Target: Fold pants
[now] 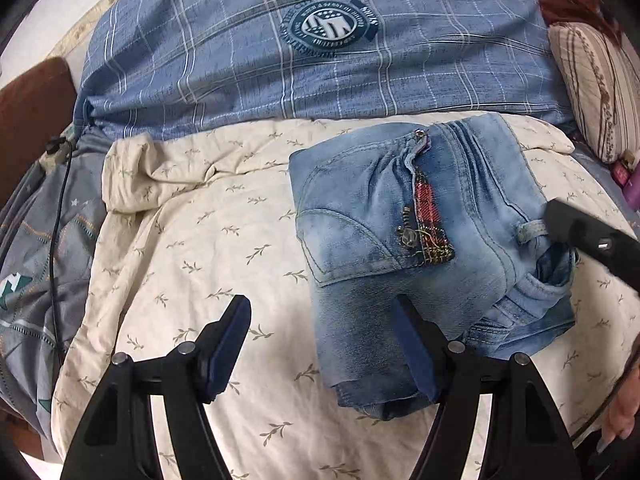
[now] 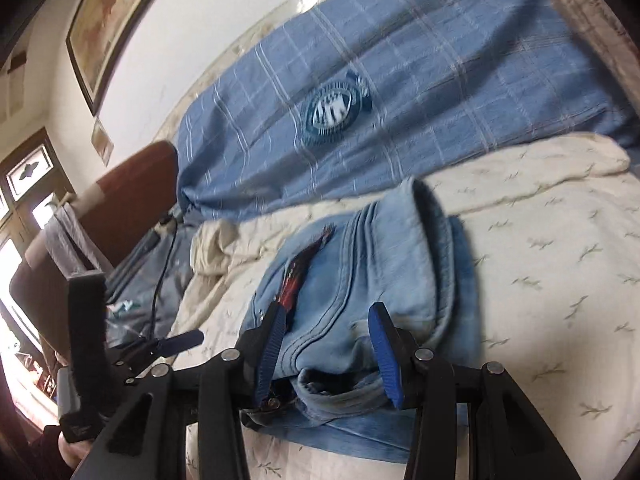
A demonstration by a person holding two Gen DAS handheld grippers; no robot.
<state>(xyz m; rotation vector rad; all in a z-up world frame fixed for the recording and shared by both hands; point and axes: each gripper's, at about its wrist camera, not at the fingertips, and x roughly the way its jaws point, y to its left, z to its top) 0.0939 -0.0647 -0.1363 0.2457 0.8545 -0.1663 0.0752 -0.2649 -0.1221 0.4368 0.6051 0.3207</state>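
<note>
Left gripper (image 1: 322, 344) open wide, fingers (image 1: 226, 348) far apart, blue pads facing each other. One finger over bare bed cover, other over edge of folded pants (image 1: 400, 240); cannot tell if touching. Right gripper (image 2: 328, 354) also open, fingers (image 2: 384, 354) spread, low over waistband end of pants, cloth showing between them, not pinched. Seen from left wrist view, right gripper comes in from right side. Bit of person's hand (image 1: 620, 412) at lower right edge.
</note>
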